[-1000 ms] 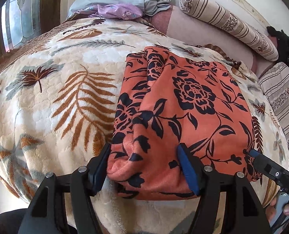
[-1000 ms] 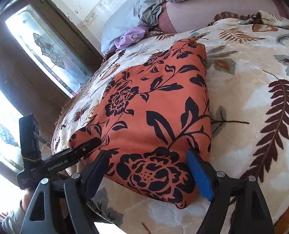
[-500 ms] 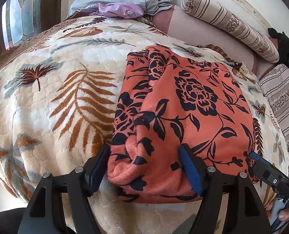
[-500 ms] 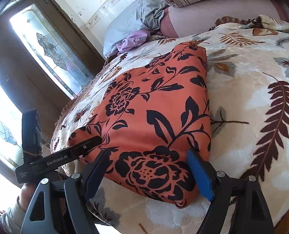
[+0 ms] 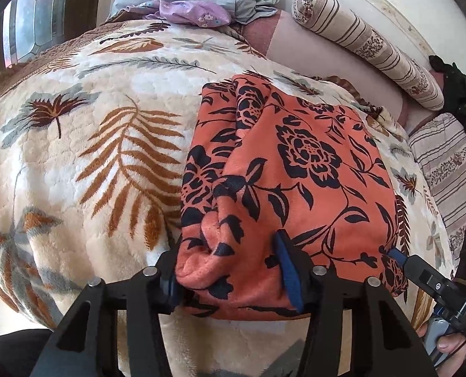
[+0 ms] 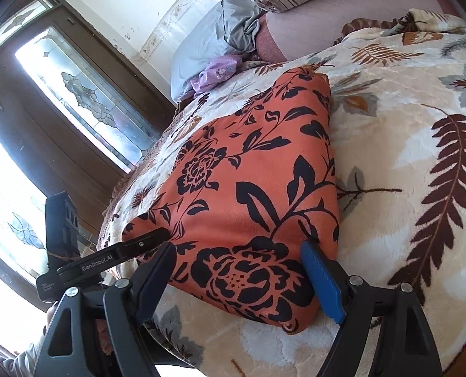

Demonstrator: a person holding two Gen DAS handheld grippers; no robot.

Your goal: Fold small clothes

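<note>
The orange floral garment lies folded into a thick pad on the bed's leaf-patterned blanket, its near hem at the edge closest to the person. It looks like plush, fleecy cloth: soft, light, limp and not slippery, so it should bunch readily under pressure and sag wherever it is not supported. Being several layers deep, the layers may slide apart unless all are pinched together. The near corners seem the best places to take hold, one per hand, so the pad lifts evenly for the next fold.

In the left wrist view, the left tongs straddle the garment's near left corner at 6 o'clock. Their jaws are closing, with a rumpled bulge of cloth between them; both blue pads already press into that bulge, so the corner looks gripped.

In the right wrist view, the right tongs sit at 6 o'clock with jaws wide apart, spanning the garment's near right corner. The cloth fills the gap between the fingers, yet shows no pinching, so nothing is clamped there yet.

Pillows and a small purple cloth lie at the headboard end, at 12 o'clock, well apart from the garment.
</note>
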